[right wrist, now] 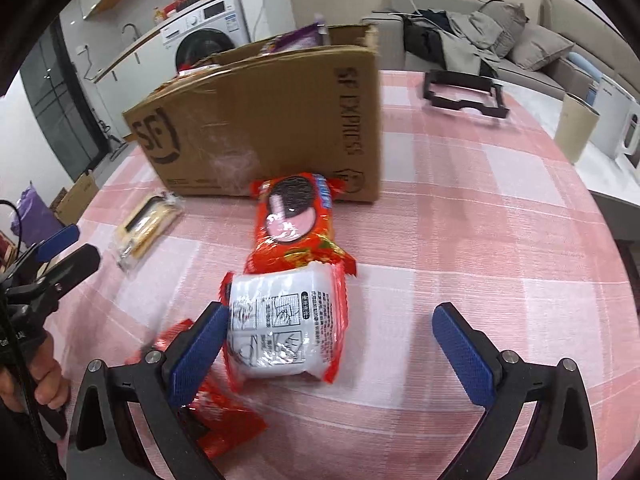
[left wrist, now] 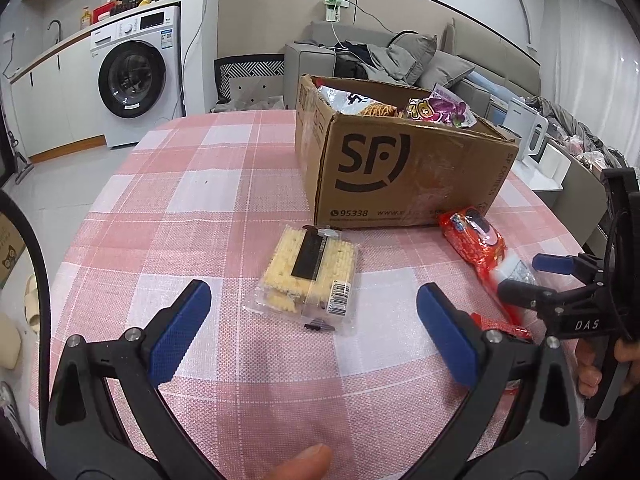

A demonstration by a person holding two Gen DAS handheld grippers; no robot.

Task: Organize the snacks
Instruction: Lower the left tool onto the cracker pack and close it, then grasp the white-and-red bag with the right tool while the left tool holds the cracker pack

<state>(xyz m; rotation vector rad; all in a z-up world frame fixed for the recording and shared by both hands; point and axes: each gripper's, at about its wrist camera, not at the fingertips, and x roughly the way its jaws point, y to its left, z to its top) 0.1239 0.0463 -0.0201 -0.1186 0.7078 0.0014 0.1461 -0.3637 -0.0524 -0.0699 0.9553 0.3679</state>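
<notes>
A clear cracker pack (left wrist: 310, 278) lies on the pink checked tablecloth (left wrist: 208, 208) just ahead of my open left gripper (left wrist: 314, 312). An open SF cardboard box (left wrist: 400, 168) holding several snack bags (left wrist: 436, 112) stands behind it. Red Oreo packs (right wrist: 294, 220) lie in front of the box (right wrist: 272, 128). A red pack turned white side up (right wrist: 280, 328) lies between my right gripper's (right wrist: 334, 336) open fingers, against the left pad (right wrist: 200, 352). A third red pack (right wrist: 216, 420) lies under that finger. The cracker pack also shows in the right wrist view (right wrist: 146, 224).
A black frame (right wrist: 464, 94) lies at the table's far side. A cream bin (right wrist: 576, 128), a sofa (left wrist: 400, 56) with clothes and a washing machine (left wrist: 136, 76) stand beyond the table. The right gripper appears at the right of the left wrist view (left wrist: 540, 276).
</notes>
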